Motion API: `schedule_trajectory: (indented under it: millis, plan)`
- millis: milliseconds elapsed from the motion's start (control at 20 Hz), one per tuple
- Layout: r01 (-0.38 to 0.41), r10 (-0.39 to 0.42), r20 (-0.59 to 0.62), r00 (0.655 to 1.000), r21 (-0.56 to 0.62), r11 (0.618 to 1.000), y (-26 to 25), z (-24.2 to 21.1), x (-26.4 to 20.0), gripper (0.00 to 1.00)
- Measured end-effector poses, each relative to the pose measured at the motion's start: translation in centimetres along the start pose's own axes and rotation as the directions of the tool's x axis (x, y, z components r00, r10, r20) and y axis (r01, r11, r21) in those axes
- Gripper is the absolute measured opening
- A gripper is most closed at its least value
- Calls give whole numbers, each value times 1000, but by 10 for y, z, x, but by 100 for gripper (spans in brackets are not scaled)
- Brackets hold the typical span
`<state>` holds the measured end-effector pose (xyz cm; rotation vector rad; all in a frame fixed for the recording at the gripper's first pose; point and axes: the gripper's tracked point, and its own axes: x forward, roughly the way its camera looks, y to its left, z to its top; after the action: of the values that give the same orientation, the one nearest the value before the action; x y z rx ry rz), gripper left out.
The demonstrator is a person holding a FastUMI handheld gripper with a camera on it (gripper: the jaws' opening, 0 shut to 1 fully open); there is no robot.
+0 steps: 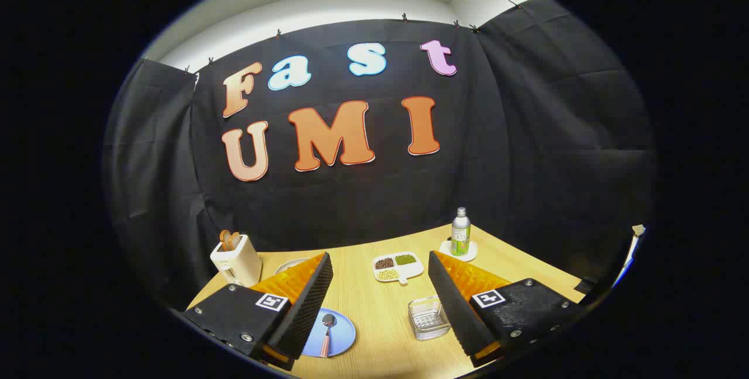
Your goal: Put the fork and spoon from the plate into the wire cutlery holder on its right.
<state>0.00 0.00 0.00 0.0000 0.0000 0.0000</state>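
A blue plate (342, 335) lies on the wooden table, partly hidden behind my left finger (307, 306). On it rests a spoon (327, 327) with a dark bowl and a pink striped handle. I cannot make out a fork. The wire cutlery holder (428, 318) stands to the plate's right, just inside my right finger (453, 303). My gripper (380, 352) hangs above the table, open wide, with nothing between its fingers. Plate and holder both sit in the gap between the fingers, below them.
A white toaster (237, 261) holding toast stands at the back left. A white divided dish (398, 266) of beans and seeds sits beyond the fingers at the middle. A metal bottle (460, 233) on a white coaster stands at the back right.
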Motion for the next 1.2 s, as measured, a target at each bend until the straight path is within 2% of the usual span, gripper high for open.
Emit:
schedule_trajectory:
  millis: [300,850,1200]
  plan:
    - [-18,17,-17,1000,-40,999,6,-1,1,98]
    - [-4,1,-48,999,-64,998,13,-17,7,99]
    - [-107,92,-145,985,-100,989,69,-72,16,98]
